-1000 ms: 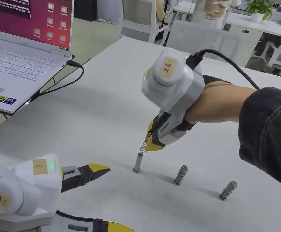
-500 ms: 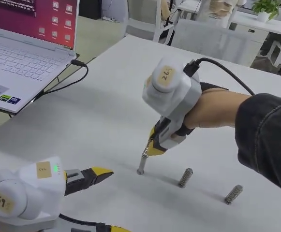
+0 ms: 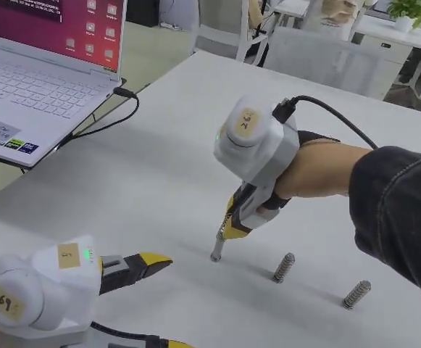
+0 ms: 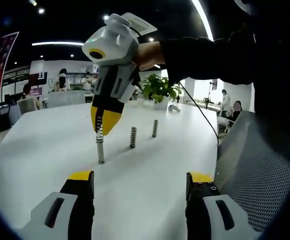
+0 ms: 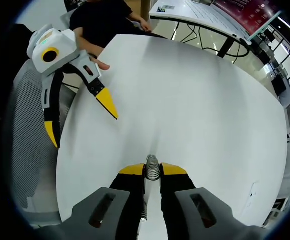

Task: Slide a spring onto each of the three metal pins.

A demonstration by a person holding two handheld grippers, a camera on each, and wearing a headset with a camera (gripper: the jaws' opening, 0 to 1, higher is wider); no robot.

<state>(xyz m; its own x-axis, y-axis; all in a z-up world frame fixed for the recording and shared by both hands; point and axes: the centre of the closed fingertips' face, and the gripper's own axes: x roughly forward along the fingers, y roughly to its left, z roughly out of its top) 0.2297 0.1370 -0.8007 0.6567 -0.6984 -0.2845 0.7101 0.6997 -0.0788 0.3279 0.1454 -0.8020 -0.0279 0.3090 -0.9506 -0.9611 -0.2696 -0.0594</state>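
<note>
The right gripper (image 5: 153,171) pinches a spring (image 5: 153,166) over the white table (image 5: 199,95); the left gripper (image 5: 83,129) hangs at upper left, jaws apart.

A white table (image 3: 159,159) spans the head view. An open laptop (image 3: 29,80) sits at upper left, with a black cable (image 3: 98,127) plugged into its side. Chairs (image 3: 221,32) line the top edge, and a potted plant (image 3: 411,10) stands at upper right.
</note>
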